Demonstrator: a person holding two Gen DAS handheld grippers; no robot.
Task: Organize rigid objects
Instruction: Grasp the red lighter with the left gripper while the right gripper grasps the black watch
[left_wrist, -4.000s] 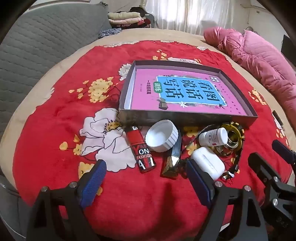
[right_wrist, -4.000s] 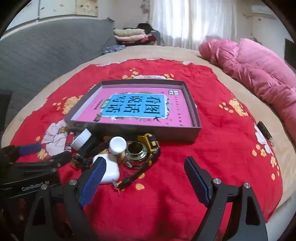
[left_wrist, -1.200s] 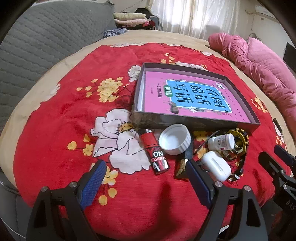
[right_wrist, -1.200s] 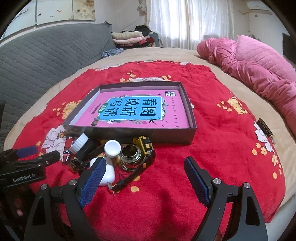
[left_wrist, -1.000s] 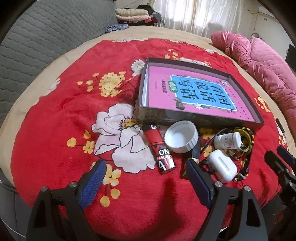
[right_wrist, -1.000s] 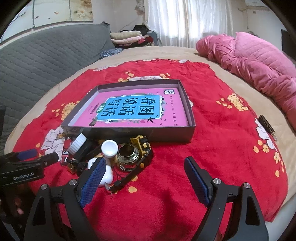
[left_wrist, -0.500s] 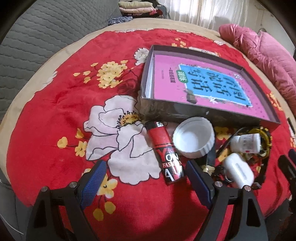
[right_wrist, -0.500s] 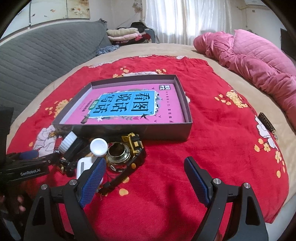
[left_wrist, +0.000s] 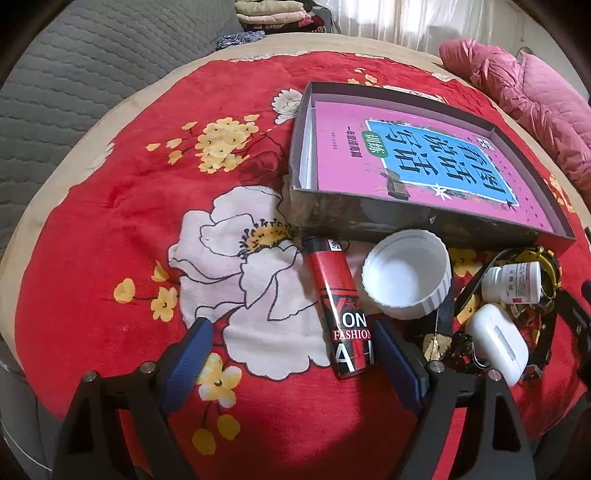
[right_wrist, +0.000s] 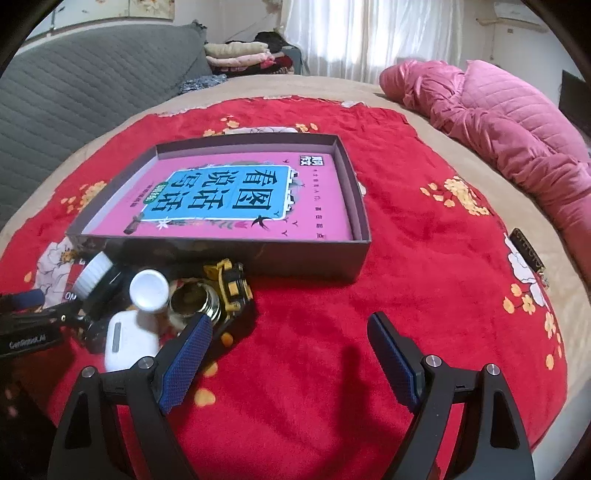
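lighter (left_wrist: 343, 308) lies just beyond the left fingers (left_wrist: 395, 363), spread wide; right fingers (right_wrist: 391, 363) spread too.

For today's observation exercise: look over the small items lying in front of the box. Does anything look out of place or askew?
Yes. The small white pill bottle lies on its side, resting against a round brass piece. The white jar lid sits upside down, hollow side up. All are heaped outside the box, which holds only a pink book.
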